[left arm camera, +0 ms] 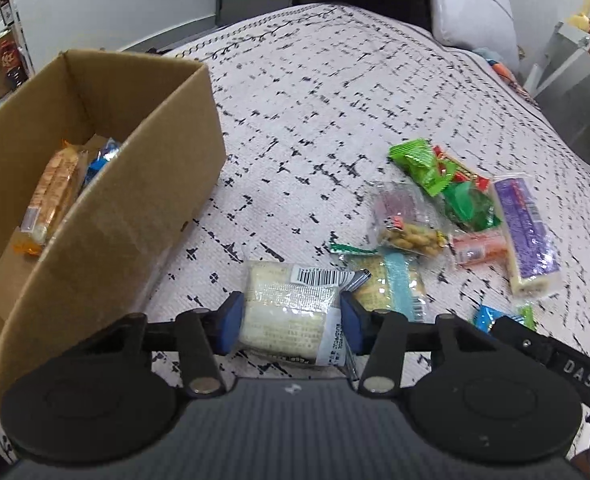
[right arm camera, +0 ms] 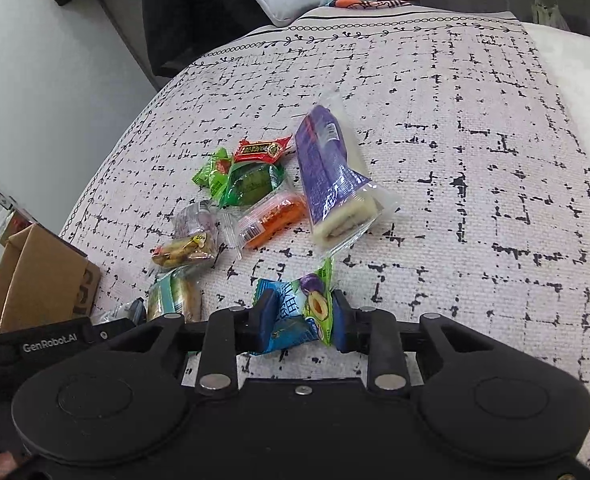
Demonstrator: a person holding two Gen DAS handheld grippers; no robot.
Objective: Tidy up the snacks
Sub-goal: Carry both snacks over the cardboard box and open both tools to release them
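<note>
Even, bright indoor light, soft shadows; fisheye bending toward the edges, slight blur, glare on plastic wrappers.

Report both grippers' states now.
Left gripper: closed on the white rice cracker pack.
Right gripper: closed on the blue and green candy packets.
</note>
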